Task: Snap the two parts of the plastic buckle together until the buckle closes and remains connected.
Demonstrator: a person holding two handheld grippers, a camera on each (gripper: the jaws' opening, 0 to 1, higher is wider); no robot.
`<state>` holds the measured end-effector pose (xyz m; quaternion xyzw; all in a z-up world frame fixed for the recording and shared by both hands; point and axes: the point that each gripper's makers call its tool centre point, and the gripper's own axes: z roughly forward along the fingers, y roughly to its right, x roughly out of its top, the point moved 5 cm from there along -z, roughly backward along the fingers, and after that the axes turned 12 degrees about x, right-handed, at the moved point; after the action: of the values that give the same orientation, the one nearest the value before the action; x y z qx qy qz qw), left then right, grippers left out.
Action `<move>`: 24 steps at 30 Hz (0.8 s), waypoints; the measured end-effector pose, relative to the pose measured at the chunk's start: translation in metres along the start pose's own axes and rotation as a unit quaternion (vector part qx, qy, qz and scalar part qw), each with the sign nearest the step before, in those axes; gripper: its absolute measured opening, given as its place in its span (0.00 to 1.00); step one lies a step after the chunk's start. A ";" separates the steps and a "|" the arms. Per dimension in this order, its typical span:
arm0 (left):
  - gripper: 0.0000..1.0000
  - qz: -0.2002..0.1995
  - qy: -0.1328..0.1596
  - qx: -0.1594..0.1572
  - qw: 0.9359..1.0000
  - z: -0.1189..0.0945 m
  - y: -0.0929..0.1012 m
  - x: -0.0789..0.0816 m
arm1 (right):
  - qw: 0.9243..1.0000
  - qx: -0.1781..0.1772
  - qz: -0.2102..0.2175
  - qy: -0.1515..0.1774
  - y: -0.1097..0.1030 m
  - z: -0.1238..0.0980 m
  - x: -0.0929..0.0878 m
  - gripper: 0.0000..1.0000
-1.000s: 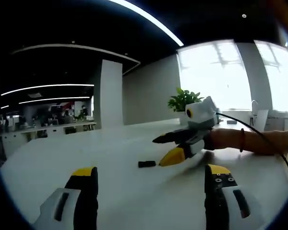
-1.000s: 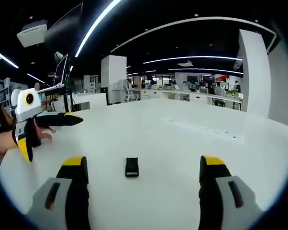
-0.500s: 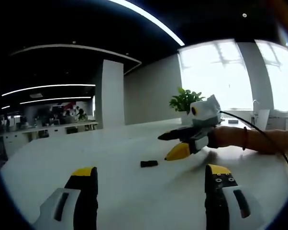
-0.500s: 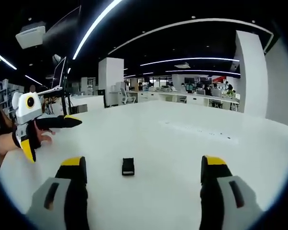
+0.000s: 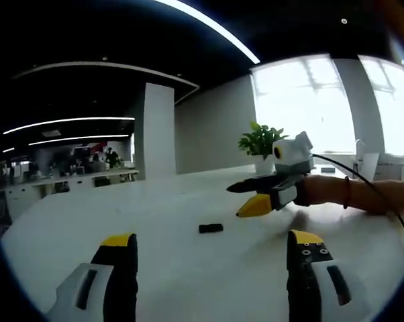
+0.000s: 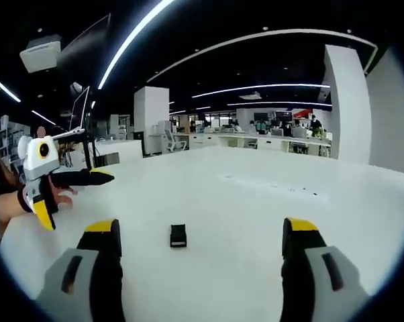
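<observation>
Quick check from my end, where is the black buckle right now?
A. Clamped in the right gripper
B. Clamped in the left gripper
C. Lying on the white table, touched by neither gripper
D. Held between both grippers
C: the black buckle lies on the white table, ahead of the open right gripper and apart from the open left gripper.

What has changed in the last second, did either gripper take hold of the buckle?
No. In the left gripper view the right gripper has lifted and drawn back from the buckle. In the right gripper view the buckle looks a little farther off. Both grippers stay open and empty, the buckle stays on the white table, and the left gripper stays raised.
</observation>
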<state>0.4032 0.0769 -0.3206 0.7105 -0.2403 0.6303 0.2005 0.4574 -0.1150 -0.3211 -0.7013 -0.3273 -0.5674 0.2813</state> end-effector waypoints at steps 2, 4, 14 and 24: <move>0.94 -0.003 0.003 -0.004 1.000 -0.001 0.001 0.001 | 1.000 -0.001 -0.005 -0.005 -0.003 -0.003 -0.002 0.99; 0.95 -0.011 0.005 -0.008 1.000 -0.001 0.002 0.002 | 1.000 -0.006 -0.011 -0.003 -0.005 -0.006 -0.001 0.98; 0.94 -0.002 0.001 -0.002 1.000 0.000 0.000 0.001 | 1.000 -0.003 -0.014 0.012 -0.015 -0.010 0.015 0.98; 0.94 0.001 0.000 -0.005 1.000 0.001 0.001 0.000 | 1.000 -0.009 -0.028 0.007 -0.018 -0.033 0.009 0.97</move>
<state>0.4030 0.0753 -0.3208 0.7092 -0.2441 0.6294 0.2032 0.4245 -0.1279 -0.3056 -0.6905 -0.3400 -0.5827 0.2610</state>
